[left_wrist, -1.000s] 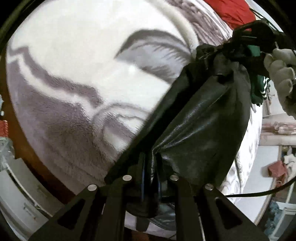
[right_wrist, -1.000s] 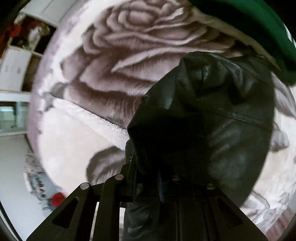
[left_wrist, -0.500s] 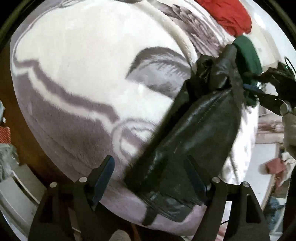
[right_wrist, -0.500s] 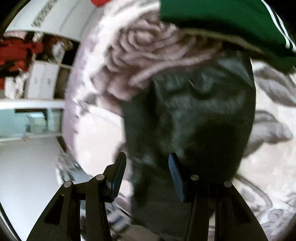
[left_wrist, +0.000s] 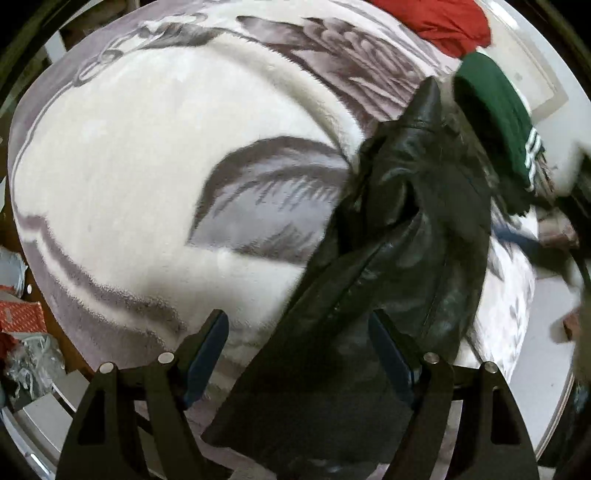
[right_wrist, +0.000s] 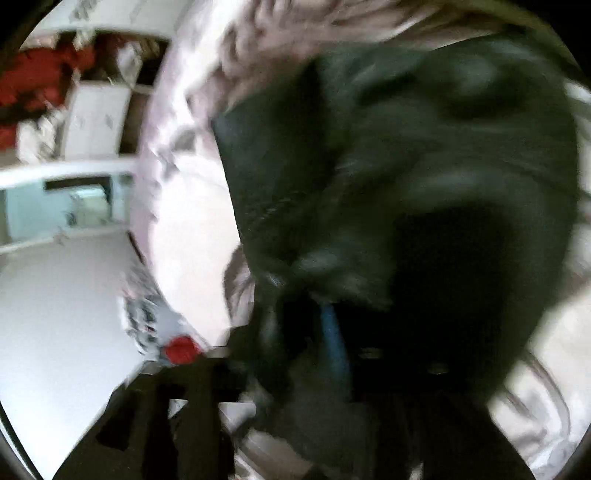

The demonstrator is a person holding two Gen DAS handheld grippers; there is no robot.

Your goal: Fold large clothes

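since the left gripper (left_wrist: 297,354) stands with its jaws wide apart and nothing between the pads, you are free to choose a new grip on the jacket (left_wrist: 406,236) and you should choose it with care. the jacket lies in a long crumpled heap on the blanket (left_wrist: 147,166), with one end under the left gripper and the other end pointing up toward the green garment (left_wrist: 495,110). from the jacket, the green garment is just beside the far end, and the red garment (left_wrist: 443,18) is farther beyond it.

i think the step in hand is to take the jacket again and spread it flat before any fold. take an edge or a seam, not the thick middle, because the leather looks stiff and smooth and may slide out of the pads. take only one layer if you can. lift slowly, so the far end does not drag the green garment with it.

the right wrist view is much blurred. the right gripper (right_wrist: 328,354) is very close to the jacket there, and i cannot tell if it is clamped on the jacket or loose. check this before you pull with the left one, otherwise the two sides may work against each other.

counted: one jacket, one green garment, one red garment, one blanket, two grippers.
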